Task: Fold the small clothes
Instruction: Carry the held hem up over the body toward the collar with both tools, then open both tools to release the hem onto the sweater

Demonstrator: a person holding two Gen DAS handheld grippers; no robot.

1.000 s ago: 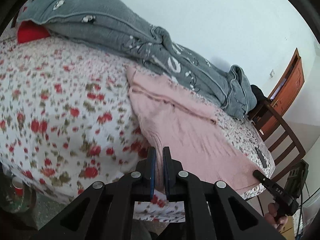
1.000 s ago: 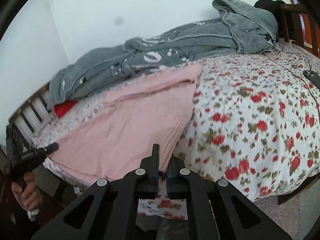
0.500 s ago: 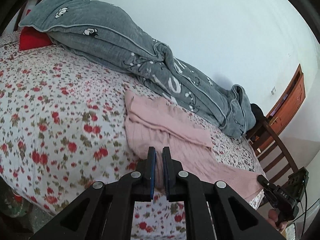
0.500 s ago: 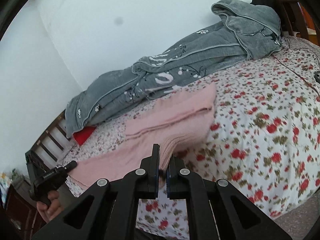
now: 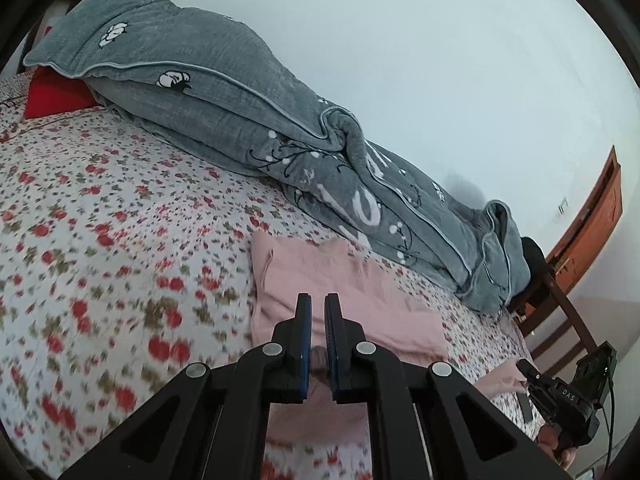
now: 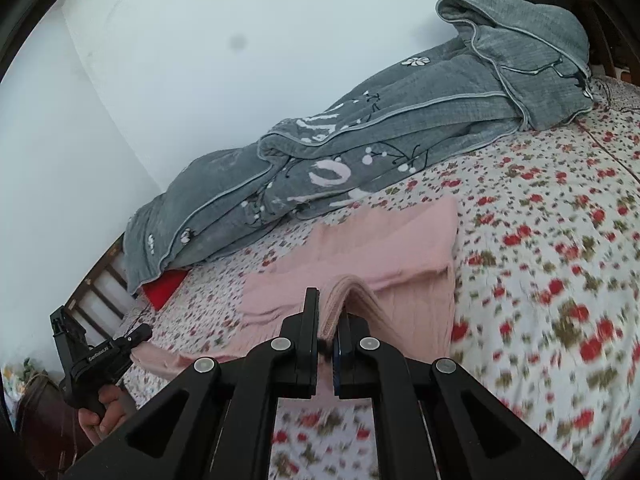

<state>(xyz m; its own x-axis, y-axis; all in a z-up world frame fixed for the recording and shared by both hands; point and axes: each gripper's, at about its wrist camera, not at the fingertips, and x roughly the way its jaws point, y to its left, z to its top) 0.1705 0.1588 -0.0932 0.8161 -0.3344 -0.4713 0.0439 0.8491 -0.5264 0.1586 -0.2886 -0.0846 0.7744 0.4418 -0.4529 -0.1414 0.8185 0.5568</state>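
both tongs, left (image 5: pixel 317 334) and right (image 6: pixel 329 328), are clamped on my pink top's (image 5: pixel 340 292) near hem. since a second ago i've lifted it off the bed's (image 5: pixel 100 240) edge toward the collar, starting the fold.

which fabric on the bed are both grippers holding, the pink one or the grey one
The pink garment: the left gripper and right gripper each pinch its near edge. The grey quilt lies untouched along the wall.
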